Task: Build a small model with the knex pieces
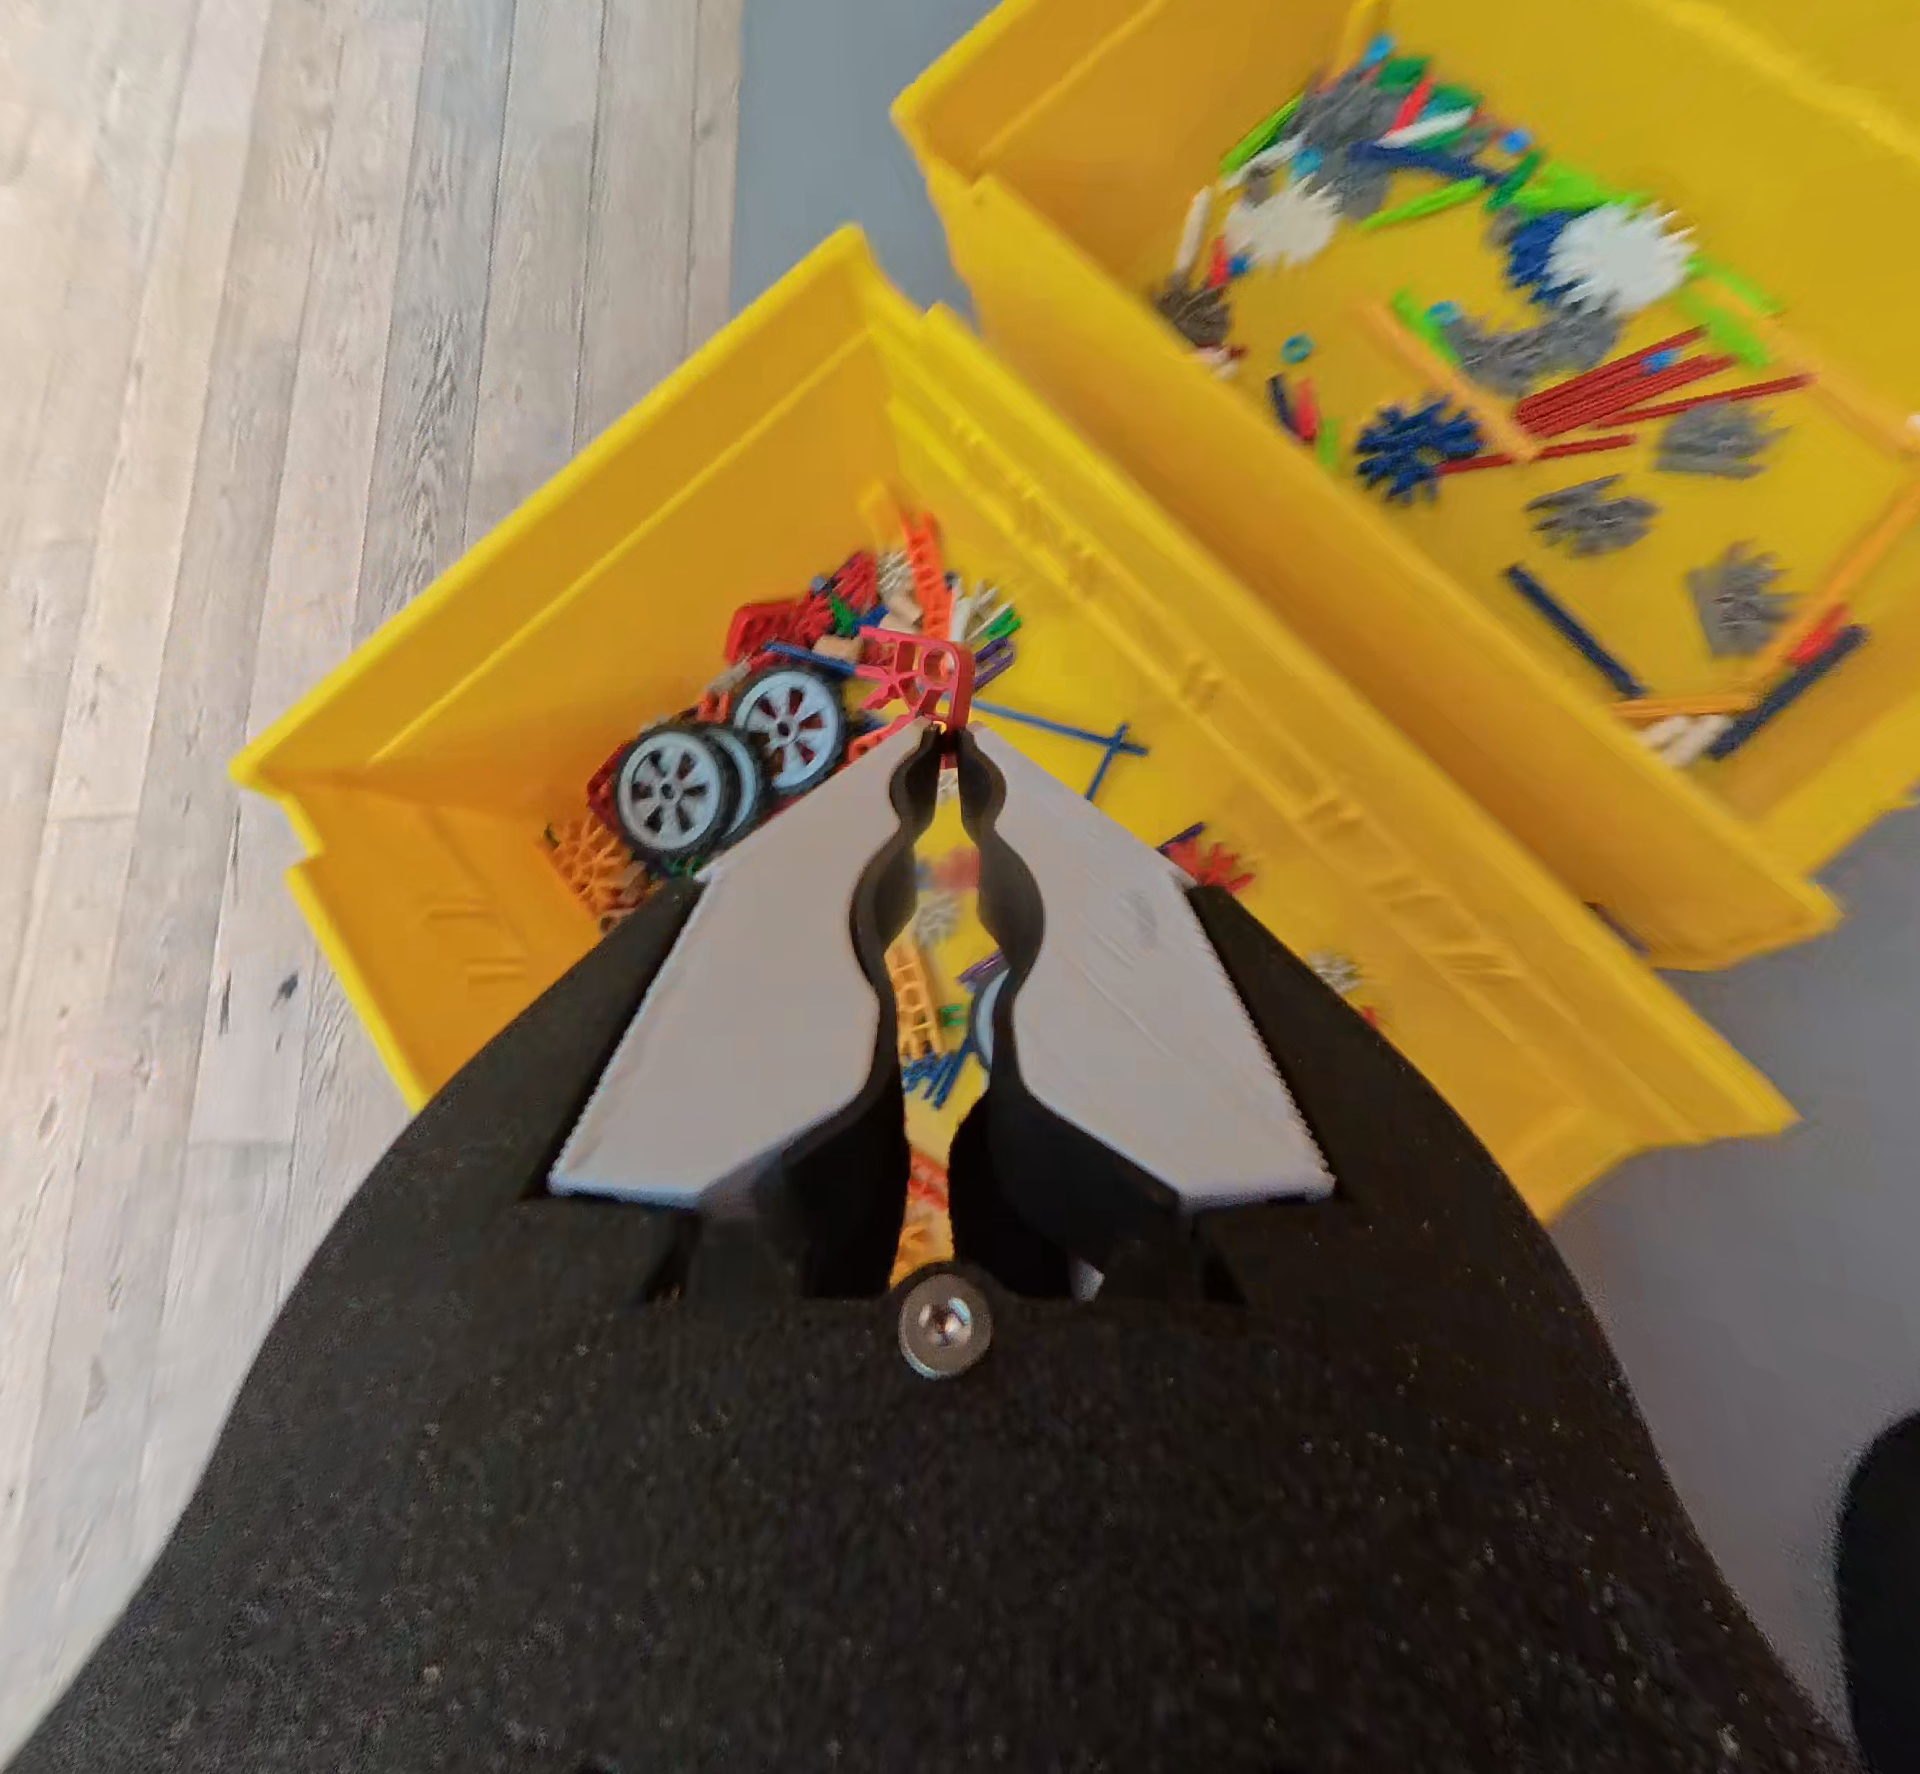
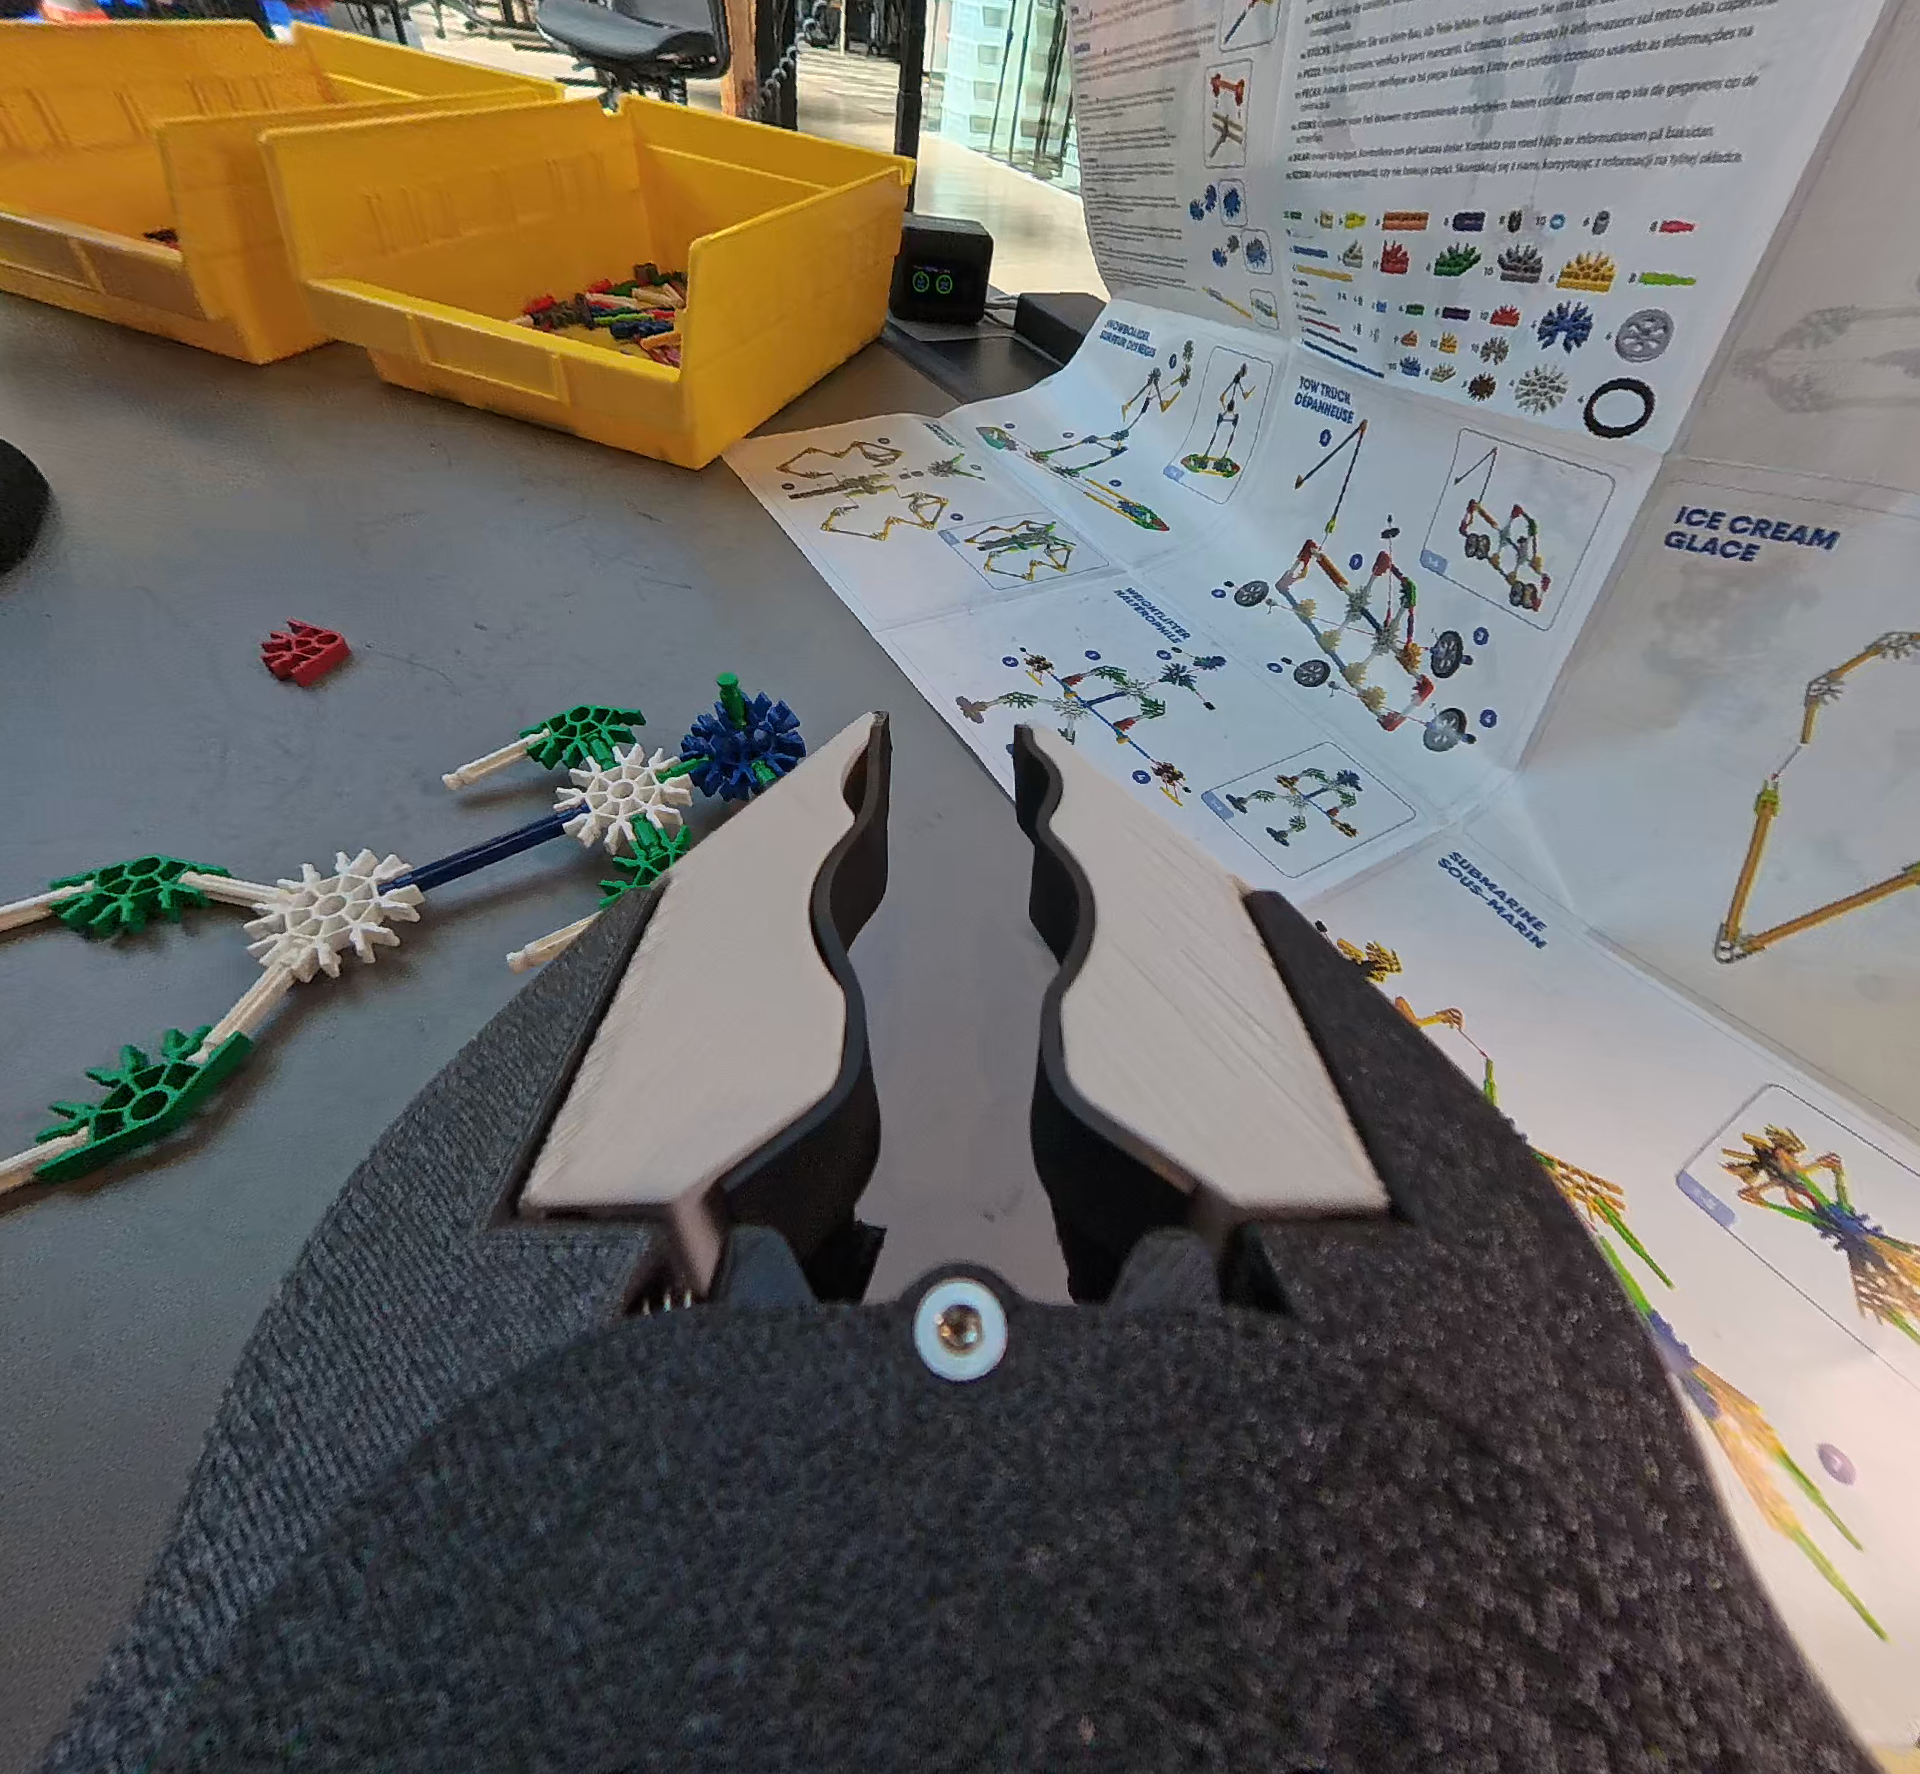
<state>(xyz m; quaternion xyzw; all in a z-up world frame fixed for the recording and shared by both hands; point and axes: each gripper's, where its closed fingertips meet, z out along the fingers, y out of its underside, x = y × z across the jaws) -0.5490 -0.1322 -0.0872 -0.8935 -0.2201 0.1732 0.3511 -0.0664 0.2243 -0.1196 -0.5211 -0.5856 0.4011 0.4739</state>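
My left gripper (image 1: 943, 742) is shut on a red connector piece (image 1: 923, 675), pinched by its lower corner at the fingertips, above a yellow bin (image 1: 436, 841) of mixed toy parts with grey wheels (image 1: 675, 784). My right gripper (image 2: 951, 737) is open and empty, low over the grey table (image 2: 468, 561). A partly built figure of white snowflake connectors (image 2: 332, 914), green connectors (image 2: 130, 893), a dark blue rod (image 2: 478, 857) and a blue connector (image 2: 743, 748) lies just left of its fingers. A loose red connector (image 2: 304, 652) lies farther left.
A second, larger yellow bin (image 1: 1195, 477) with rods and connectors stands beside the first. In the right wrist view, yellow bins (image 2: 582, 270) stand at the back and a folded instruction sheet (image 2: 1351, 529) lies and leans at the right. Office chairs and desks show behind. One gripper's finger ends stand about 60 cm off the other's. The right tips stand about 15 cm off the dark blue rod (image 2: 478, 857).
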